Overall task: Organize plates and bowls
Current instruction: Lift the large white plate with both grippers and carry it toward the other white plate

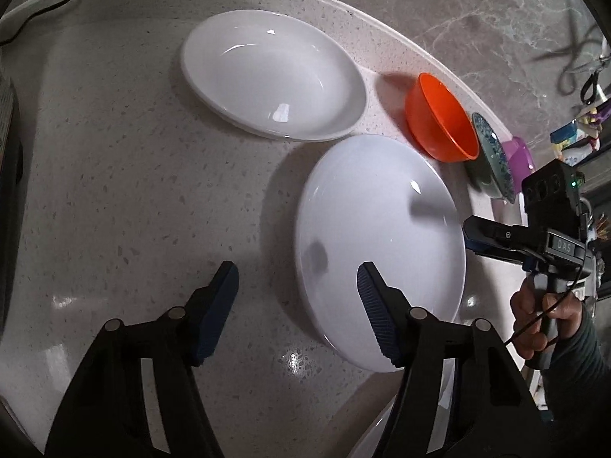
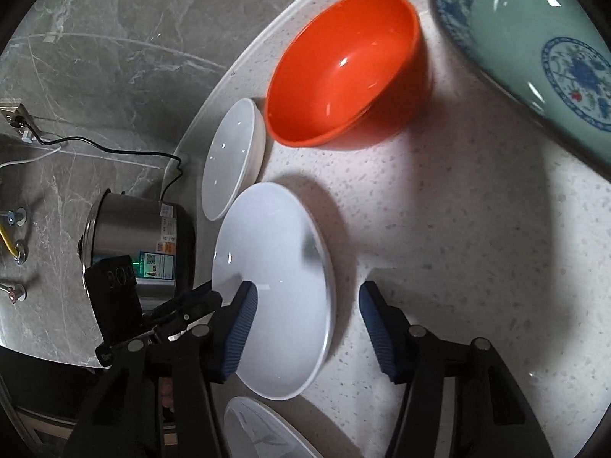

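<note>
A flat white plate (image 1: 382, 229) (image 2: 278, 267) lies on the speckled round table (image 1: 133, 191). My left gripper (image 1: 298, 305) is open and straddles the plate's left rim, its right finger above the plate. At the opposite rim my right gripper (image 2: 305, 320) (image 1: 469, 236) is open too, with its left finger above the plate. No pad visibly presses on it. Behind it sits a deeper white plate (image 1: 273, 76) (image 2: 229, 160). An orange bowl (image 1: 443, 118) (image 2: 343, 68) and a green bowl with blue pattern (image 1: 490, 152) (image 2: 534, 57) stand near the table's edge.
Another white plate (image 2: 259, 431) shows at the bottom of the right wrist view. A purple cup (image 1: 519, 156) stands past the green bowl. A steel cooker pot (image 2: 130, 236) with a black cable sits left of the plates. The table's curved edge (image 2: 214, 91) runs close behind the dishes.
</note>
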Action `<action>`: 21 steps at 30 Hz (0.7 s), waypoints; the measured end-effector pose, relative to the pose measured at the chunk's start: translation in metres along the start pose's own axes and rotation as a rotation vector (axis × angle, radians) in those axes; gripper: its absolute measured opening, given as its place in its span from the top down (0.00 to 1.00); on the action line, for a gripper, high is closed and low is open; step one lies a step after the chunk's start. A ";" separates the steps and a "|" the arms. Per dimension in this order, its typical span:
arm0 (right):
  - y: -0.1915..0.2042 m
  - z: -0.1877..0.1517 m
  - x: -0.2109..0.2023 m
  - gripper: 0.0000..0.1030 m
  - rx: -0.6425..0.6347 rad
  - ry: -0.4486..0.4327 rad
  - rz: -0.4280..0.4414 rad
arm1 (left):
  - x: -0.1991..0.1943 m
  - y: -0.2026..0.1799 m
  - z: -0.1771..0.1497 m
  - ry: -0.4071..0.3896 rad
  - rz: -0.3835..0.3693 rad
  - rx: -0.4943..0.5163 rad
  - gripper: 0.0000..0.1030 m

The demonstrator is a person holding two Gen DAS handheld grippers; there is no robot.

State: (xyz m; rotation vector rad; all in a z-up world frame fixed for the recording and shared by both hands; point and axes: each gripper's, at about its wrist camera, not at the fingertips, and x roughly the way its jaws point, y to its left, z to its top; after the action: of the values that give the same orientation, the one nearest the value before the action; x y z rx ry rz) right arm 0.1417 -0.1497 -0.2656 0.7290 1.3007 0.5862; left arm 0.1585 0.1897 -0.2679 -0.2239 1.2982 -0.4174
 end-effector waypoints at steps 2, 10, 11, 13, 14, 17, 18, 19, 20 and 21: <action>0.003 0.000 0.001 0.42 -0.016 0.004 -0.012 | 0.001 -0.003 -0.001 0.011 0.014 0.025 0.41; 0.002 0.000 0.003 0.55 -0.057 0.000 -0.019 | -0.001 -0.007 -0.002 0.024 0.010 0.040 0.46; 0.001 0.001 0.003 0.55 -0.056 0.001 -0.013 | 0.001 -0.008 0.000 0.030 0.005 0.051 0.47; -0.001 0.002 0.003 0.55 -0.056 0.006 0.005 | 0.002 -0.010 0.002 0.039 0.010 0.062 0.58; -0.002 0.003 0.002 0.55 -0.054 0.007 0.010 | 0.003 -0.010 0.003 0.046 0.005 0.062 0.64; -0.004 0.003 0.001 0.55 -0.061 0.015 0.016 | 0.006 -0.009 0.006 0.058 -0.017 0.049 0.71; -0.003 0.003 0.001 0.55 -0.066 0.017 0.014 | 0.007 -0.010 0.006 0.060 -0.022 0.049 0.71; -0.003 0.002 0.002 0.57 -0.071 0.027 0.015 | 0.008 -0.010 0.007 0.064 -0.029 0.053 0.71; -0.002 0.002 0.003 0.59 -0.072 0.040 0.016 | 0.009 -0.011 0.007 0.067 -0.037 0.055 0.71; -0.002 0.001 0.005 0.65 -0.072 0.052 0.015 | 0.008 -0.011 0.007 0.070 -0.044 0.056 0.71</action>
State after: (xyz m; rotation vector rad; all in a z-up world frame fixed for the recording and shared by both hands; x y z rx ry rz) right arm 0.1435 -0.1474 -0.2708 0.6684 1.3163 0.6646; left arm 0.1653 0.1759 -0.2691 -0.1923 1.3504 -0.5020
